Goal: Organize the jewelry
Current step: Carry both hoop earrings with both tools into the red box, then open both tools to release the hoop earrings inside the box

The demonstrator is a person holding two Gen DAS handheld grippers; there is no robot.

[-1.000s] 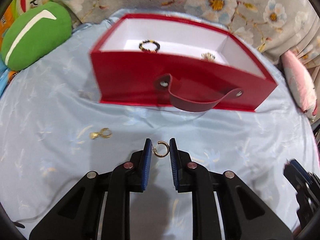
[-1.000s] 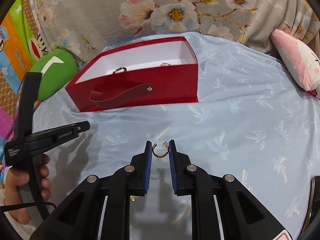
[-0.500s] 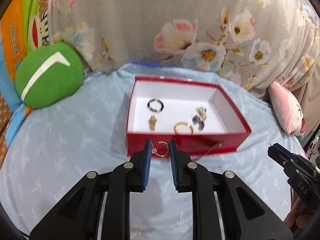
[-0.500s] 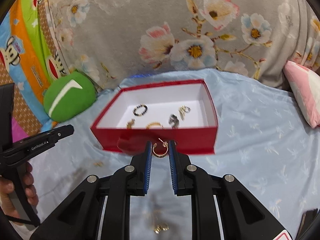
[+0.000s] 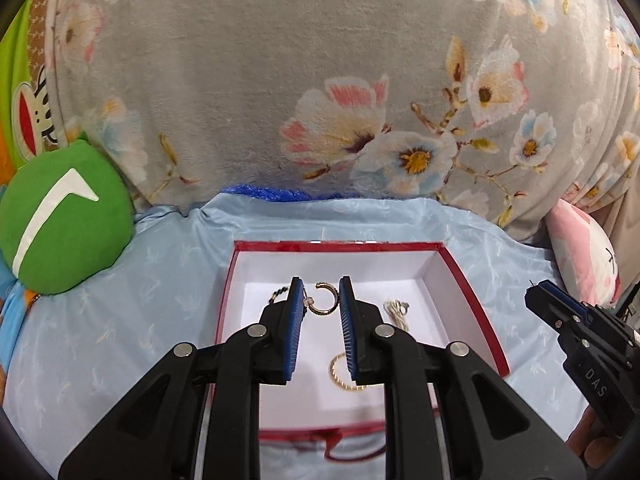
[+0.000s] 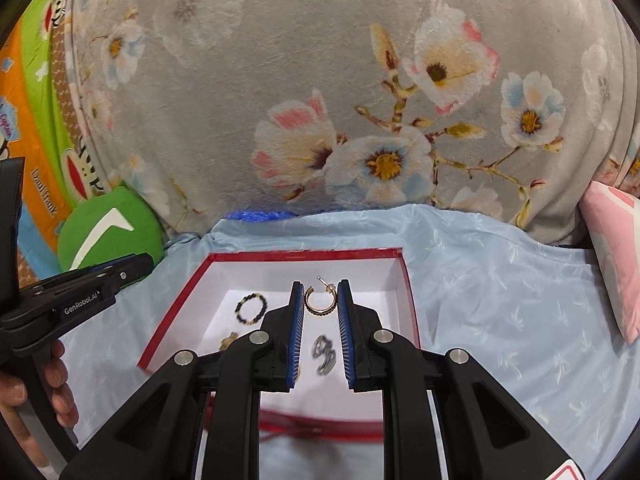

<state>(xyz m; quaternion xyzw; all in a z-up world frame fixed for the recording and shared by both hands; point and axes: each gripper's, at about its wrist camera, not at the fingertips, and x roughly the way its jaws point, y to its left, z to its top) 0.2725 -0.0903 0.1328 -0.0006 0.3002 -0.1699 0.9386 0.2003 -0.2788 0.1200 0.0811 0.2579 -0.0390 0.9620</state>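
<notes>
Left wrist view: the left gripper has its jaws nearly closed, pinching a gold hoop earring between the blue pads, and it hangs over the open red box. The box sits on a pale blue cloth, its white floor bare between the pieces lying in it. Inside the box, a second gold hoop lies on the floor toward the near wall, partly hidden by the right-hand finger, and a pale knotted piece lies toward the box's right wall. A dark beaded ring peeks out behind the left-hand finger. Left of the box rests a green cushion; right of it, the right gripper's black body shows at the picture's edge.

In the right wrist view, the right gripper is likewise nearly closed on its own gold hoop earring, post pointing up, held above the box's interior. Beneath it in the box lie a silver ring, the dark beaded ring toward the left wall, and a small gold piece near that wall. Left of the box, a hand grips the left gripper's handle.
</notes>
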